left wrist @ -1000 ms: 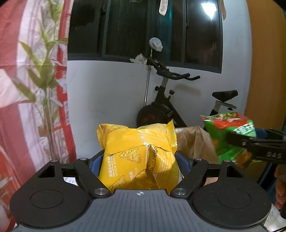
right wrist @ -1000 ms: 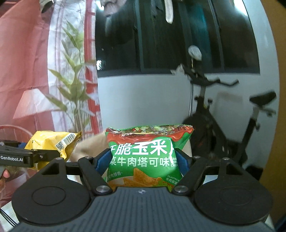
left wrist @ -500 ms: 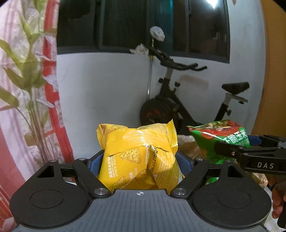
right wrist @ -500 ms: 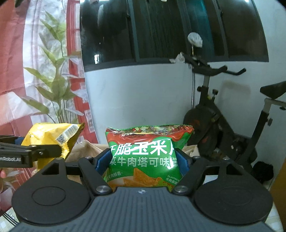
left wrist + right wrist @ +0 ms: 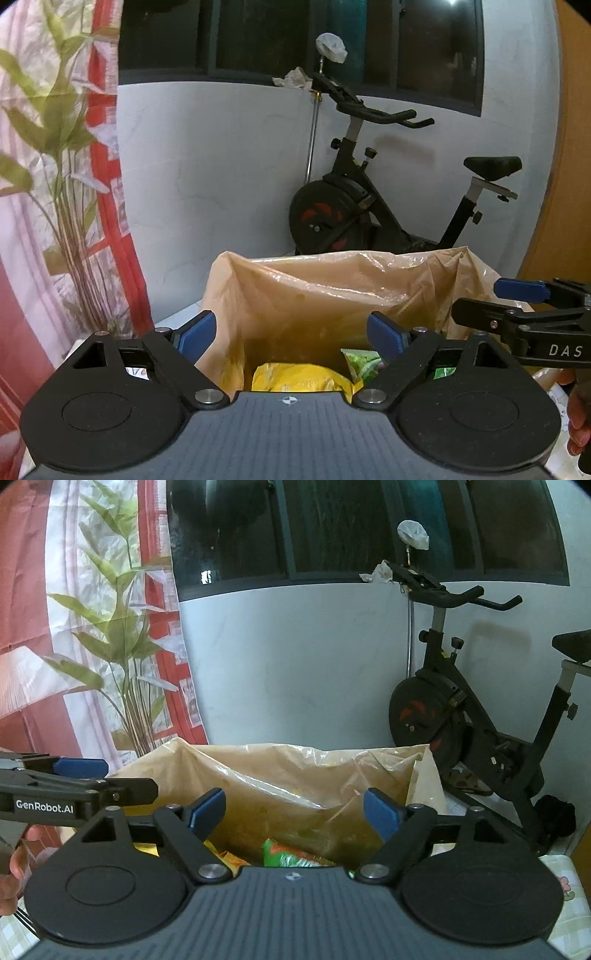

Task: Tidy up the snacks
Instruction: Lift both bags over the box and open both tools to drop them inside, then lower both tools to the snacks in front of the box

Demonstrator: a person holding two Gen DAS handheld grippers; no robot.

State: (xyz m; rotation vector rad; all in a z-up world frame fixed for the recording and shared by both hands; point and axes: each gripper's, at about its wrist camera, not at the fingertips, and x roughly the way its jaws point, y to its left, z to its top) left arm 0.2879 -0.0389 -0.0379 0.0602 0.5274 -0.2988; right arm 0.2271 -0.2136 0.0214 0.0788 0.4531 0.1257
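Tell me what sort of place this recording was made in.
Most likely a room in a home. An exercise bike stands against a plain wall under a dark window, with a patterned curtain to the side, and a plastic bag holds snack packets.

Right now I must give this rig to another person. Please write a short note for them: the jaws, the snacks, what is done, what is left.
Left gripper: jaws opening, nothing between them.
Right gripper: jaws opening, nothing between them.
Both hover side by side over the mouth of the brown plastic bag.
The yellow snack pack and the green snack pack lie inside the bag, low down, next to each other.
Done: both packs are in the bag.
Left: draw both grippers back from the bag. No other snacks show in these views, so look around before you count the job as finished.
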